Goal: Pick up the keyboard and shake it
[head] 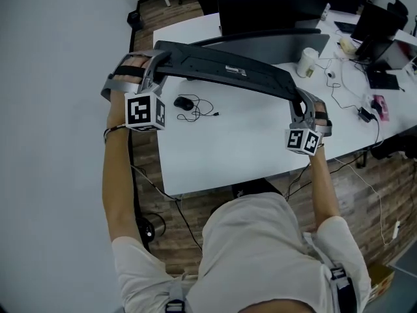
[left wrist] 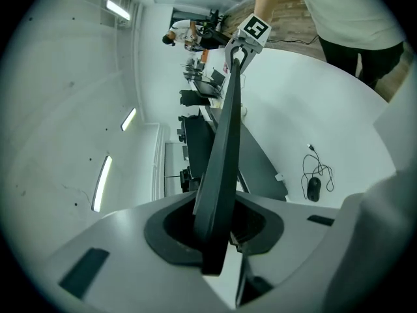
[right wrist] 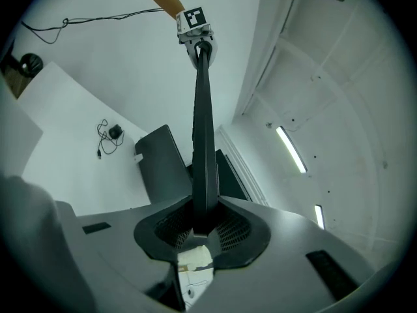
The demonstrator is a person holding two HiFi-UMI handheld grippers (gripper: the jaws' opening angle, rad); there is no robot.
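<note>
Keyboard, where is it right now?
In the head view the keyboard is up in the air over the white desk, its left end in the left tongs and its right end in the right tongs.

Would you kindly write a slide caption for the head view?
The keyboard held clear of the white desk and its mouse, one end in the left gripper, the other in the right gripper.

The person wears a white short-sleeved T-shirt (head: 260, 253), grey buckled straps (head: 341, 285) and a thin band (head: 113, 132) at the left wrist, and the grey left gripper (head: 159, 56) and right gripper (head: 298, 102) each bear a white cube (head: 144, 111) with black square markers.
</note>
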